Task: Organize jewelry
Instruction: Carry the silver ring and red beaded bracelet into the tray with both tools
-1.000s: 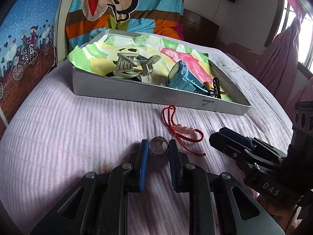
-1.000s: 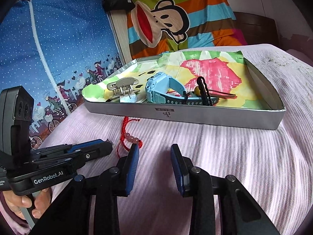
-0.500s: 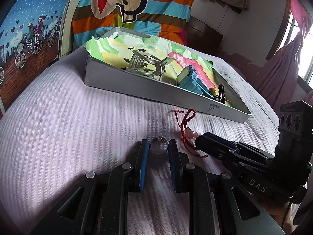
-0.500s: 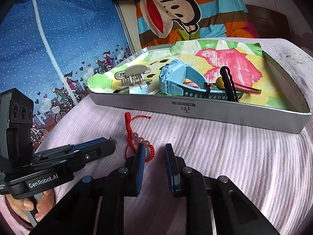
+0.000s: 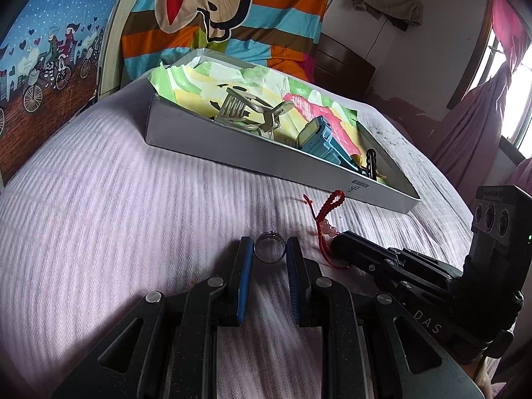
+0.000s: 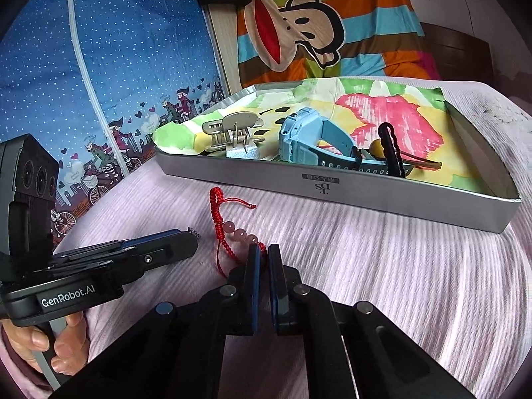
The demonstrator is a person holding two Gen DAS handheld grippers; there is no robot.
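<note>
From the left wrist, the left tool (image 5: 270,249) is pinching a silver ring (image 5: 269,251) between its two blue pads, the jaws standing only a ring's width apart, just above the pink bedspread (image 5: 99,216). A red cord bracelet (image 5: 324,222) is lying on the bed just to the right, its near end disappearing under the right tool (image 5: 335,247). Beyond it a shallow silver box (image 5: 266,158) is sitting on the bed.

From the right wrist, the right tool (image 6: 262,252) is clamping its jaws nearly together on the red cord bracelet (image 6: 232,229) next to its pink beads. Inside the silver box (image 6: 332,188) a hair claw (image 6: 232,133), a blue watch (image 6: 309,138) and a black hairpin (image 6: 392,153) are lying on coloured paper. The left tool (image 6: 189,242) is reaching in from the left.
</note>
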